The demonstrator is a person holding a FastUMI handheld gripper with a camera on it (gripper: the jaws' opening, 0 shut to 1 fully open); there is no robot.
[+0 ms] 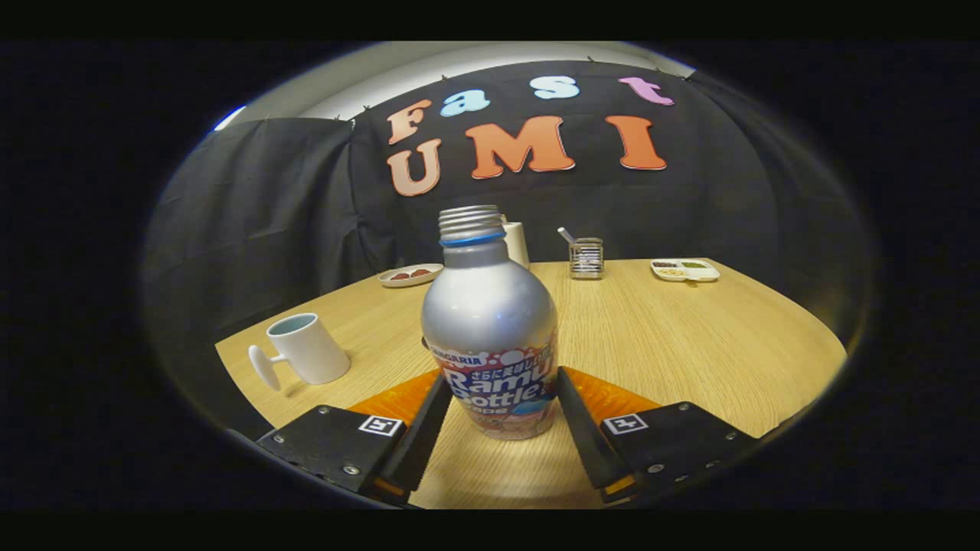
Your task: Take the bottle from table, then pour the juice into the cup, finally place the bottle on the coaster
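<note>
Wooden table (pixel 689 337): bottle (pixel 490 321) upright, uncapped, clamped between gripper (pixel 501 413) fingers. Cup (pixel 306 348) left of bottle. Step: grasp; next, lift and tilt toward cup.

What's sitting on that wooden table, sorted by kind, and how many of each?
Bottle, between the fingers of the tool: 1
Cups: 1, the white mug
Small dishes: 2, a round one and a divided one
Clear holder: 1
White container behind the bottle: 1
Total: 6
</note>
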